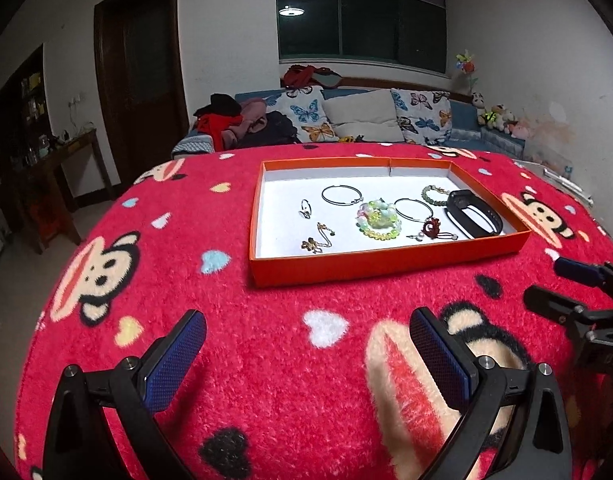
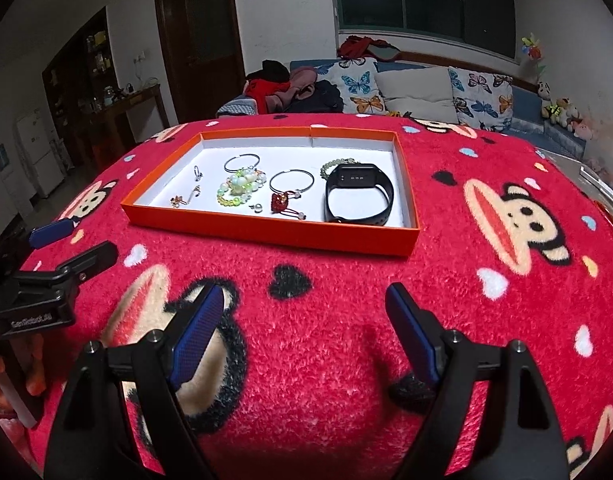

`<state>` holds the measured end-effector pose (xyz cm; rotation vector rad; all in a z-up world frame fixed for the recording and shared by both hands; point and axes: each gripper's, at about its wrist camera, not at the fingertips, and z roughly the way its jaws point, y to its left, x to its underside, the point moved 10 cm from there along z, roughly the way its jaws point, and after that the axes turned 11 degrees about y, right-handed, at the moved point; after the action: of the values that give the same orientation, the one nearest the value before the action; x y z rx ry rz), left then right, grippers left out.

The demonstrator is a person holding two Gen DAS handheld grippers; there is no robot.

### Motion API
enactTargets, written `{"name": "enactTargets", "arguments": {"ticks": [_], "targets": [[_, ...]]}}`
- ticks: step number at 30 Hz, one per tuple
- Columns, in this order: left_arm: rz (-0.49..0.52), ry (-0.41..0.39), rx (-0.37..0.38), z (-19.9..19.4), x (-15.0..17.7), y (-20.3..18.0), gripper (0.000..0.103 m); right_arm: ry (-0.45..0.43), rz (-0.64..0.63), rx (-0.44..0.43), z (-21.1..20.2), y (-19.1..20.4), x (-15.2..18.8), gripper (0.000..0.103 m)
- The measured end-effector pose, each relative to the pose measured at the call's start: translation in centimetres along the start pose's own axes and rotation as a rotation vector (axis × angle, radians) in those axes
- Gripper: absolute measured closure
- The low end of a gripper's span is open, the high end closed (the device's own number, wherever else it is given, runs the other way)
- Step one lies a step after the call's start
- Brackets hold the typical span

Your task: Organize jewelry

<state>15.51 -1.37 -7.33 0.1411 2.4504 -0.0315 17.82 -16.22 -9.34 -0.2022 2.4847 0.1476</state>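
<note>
An orange tray (image 1: 386, 264) (image 2: 266, 232) with a white floor lies on the red blanket. In it are two thin hoops (image 1: 341, 195) (image 2: 242, 163), a pale green bead bracelet (image 1: 380, 220) (image 2: 238, 188), a black wristband (image 1: 472, 216) (image 2: 358, 196), a red charm (image 1: 434, 225) (image 2: 280, 201), a dark green bead bracelet (image 1: 436, 196), a ring (image 1: 305, 210) and a gold chain (image 1: 318, 240). My left gripper (image 1: 306, 340) (image 2: 72, 242) is open over bare blanket, short of the tray. My right gripper (image 2: 304, 312) (image 1: 546, 280) is open too, empty, in front of the tray.
The red fleece blanket (image 1: 266, 360) with monkey faces covers the table. Behind it stands a sofa (image 1: 366, 116) with butterfly cushions and piled clothes. A dark door (image 1: 142, 76) and a wooden side table (image 1: 66, 152) are at the left.
</note>
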Motion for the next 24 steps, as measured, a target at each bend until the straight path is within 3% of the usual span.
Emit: {"name": "enactTargets", "arguments": {"ticks": [9,24], "targets": [[-0.130,0.003,0.044,0.1,0.4,2.7,0.000,0.015,-0.011,0.005,0.4,0.1,0.1,0.012],[-0.068,-0.005,-0.004,-0.2,0.3,1.5,0.000,0.017,0.018,0.010,0.4,-0.3,0.2,0.012]]}}
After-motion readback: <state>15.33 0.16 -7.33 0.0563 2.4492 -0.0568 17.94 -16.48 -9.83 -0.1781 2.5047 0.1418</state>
